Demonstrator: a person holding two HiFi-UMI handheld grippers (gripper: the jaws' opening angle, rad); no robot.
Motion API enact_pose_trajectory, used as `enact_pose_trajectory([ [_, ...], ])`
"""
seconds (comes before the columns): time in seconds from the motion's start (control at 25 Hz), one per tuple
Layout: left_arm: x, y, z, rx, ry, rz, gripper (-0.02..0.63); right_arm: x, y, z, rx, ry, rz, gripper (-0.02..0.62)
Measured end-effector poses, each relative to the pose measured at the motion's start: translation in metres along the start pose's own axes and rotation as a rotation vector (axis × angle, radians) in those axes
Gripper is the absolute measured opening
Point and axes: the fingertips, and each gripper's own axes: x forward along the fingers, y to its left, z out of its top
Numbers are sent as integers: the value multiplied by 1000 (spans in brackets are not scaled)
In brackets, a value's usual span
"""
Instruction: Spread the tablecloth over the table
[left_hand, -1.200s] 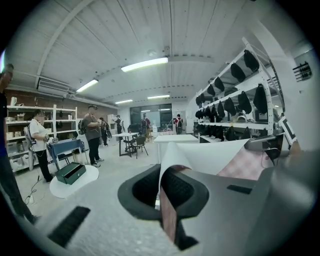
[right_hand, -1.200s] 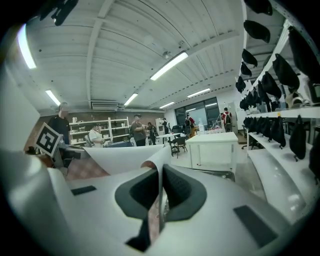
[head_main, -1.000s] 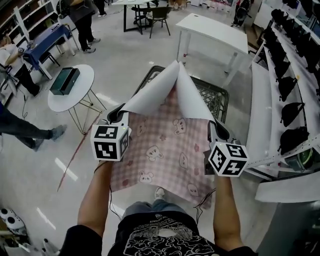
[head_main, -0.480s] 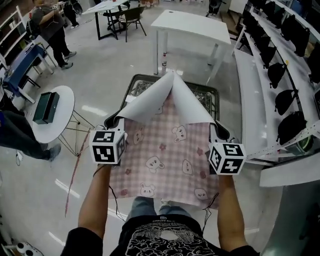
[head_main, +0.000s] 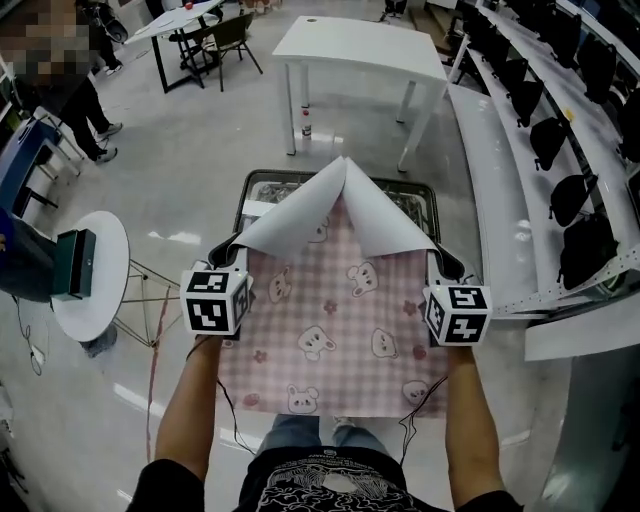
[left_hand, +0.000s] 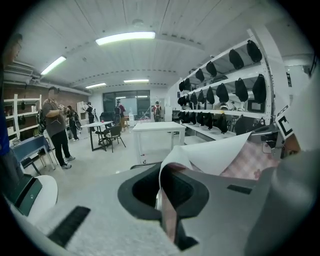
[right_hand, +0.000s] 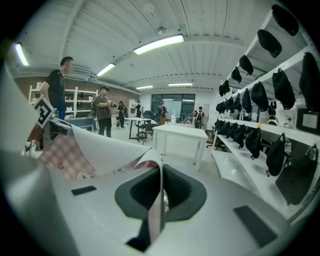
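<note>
Tablecloth (head_main: 340, 310) nearer white table (head_main: 365, 45), glossy floor (head_main: 180, 190)

looks like a workshop hall: white worktable (head_main: 360, 45), long wall shelves (head_main: 490, 170) lined with black bags (head_main: 585, 250), strip lights (left_hand: 125, 37) overhead.

Mesh table (head_main: 270, 188) on grey floor (head_main: 190, 150)

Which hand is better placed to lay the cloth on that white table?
Right, marginally: the left gripper and right gripper both clamp the tablecloth, but the white table stands slightly toward the right.
</note>
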Motion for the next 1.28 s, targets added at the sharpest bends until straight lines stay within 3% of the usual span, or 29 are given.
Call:
enact_pose_trajectory([
  [0.32,-49,-5,-1,40,44,-56,8,-67,0,0,-52,59,-87,6],
  [0.72,-19,-10,-37,104,107,-81,9,-53,-29,-35,-254,94,-182,6],
  [1.08,1,-51,-101,166,213,-157,18,-45,-22,-77,-488,169,-178,8],
  [1.28,14,-63,-122,178,241,-161,26,-37,-11,-117,-501,244,-154,8],
])
